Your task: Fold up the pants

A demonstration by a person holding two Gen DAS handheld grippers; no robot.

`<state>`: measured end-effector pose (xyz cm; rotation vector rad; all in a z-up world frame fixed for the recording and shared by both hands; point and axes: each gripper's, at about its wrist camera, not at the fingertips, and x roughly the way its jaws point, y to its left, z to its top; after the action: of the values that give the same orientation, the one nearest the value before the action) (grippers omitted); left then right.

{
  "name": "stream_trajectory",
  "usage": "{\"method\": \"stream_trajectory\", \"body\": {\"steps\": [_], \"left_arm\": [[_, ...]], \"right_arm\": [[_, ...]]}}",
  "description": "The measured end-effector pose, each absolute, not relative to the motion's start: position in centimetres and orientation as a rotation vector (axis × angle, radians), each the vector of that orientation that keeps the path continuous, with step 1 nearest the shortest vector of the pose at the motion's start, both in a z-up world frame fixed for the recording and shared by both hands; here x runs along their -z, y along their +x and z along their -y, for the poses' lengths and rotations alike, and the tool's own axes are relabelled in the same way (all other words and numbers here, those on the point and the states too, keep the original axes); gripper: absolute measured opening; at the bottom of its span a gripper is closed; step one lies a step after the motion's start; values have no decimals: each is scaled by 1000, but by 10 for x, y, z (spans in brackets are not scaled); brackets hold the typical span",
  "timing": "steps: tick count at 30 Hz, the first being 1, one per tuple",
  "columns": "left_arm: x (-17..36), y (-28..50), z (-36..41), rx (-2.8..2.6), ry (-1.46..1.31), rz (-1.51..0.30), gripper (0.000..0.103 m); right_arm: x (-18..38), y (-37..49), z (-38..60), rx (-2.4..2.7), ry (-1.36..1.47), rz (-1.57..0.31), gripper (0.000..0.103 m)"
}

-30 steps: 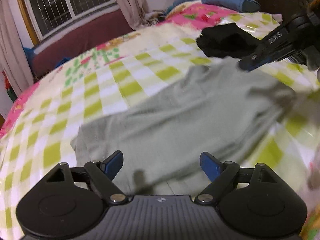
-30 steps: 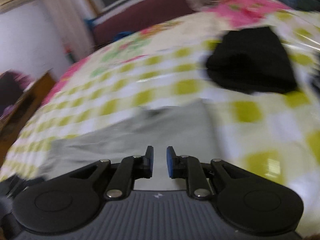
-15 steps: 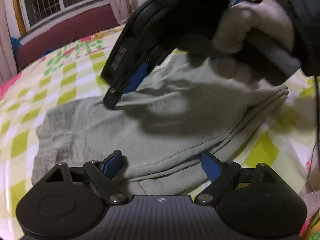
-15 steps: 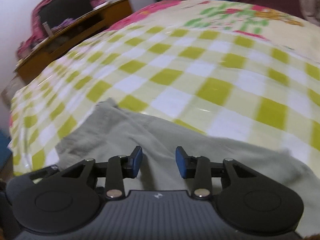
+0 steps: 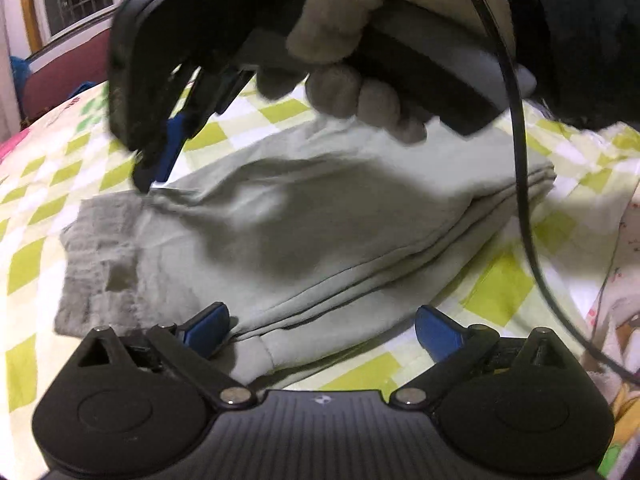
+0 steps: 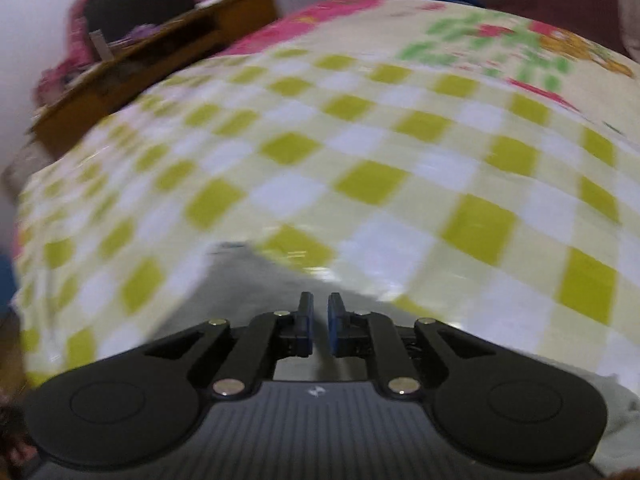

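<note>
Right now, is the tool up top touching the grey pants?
Cannot tell. In the left wrist view the right tool reaches the pants near their far edge, but blur hides any contact. The right wrist view is blurred too.

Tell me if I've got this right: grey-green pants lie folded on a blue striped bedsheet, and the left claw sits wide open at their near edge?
Not quite. The bedsheet is a yellow-green and white check, not blue stripes; both wrist views show it. The rest holds: in the left wrist view the grey-green pants lie folded on it, and the left claw sits wide open at their near edge.
</note>
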<state>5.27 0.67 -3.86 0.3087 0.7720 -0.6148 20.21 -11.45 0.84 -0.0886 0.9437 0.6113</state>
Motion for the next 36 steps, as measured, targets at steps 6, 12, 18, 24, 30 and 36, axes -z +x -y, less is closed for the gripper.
{"method": "stream_trajectory", "body": {"steps": [6,12,18,24,30,36], "left_arm": [[35,40,-6,594,351,-773,103],[27,27,-8,566,347,-748,103],[17,27,-2,531,335,-712,103],[16,40,10,474,331,-757,103],[12,41,23,462,340,-738,103],[-3,60,34,429,370,-675,103]], "right_arm": [[14,202,66,-680,-86,-1073,36],[-22,181,111,-623,81,-946,34],[-31,125,198,-386,199,-856,35],[0,83,266,-95,223,-882,37],[14,48,302,-84,361,-878,34],[-4,35,346,40,388,-733,38]]}}
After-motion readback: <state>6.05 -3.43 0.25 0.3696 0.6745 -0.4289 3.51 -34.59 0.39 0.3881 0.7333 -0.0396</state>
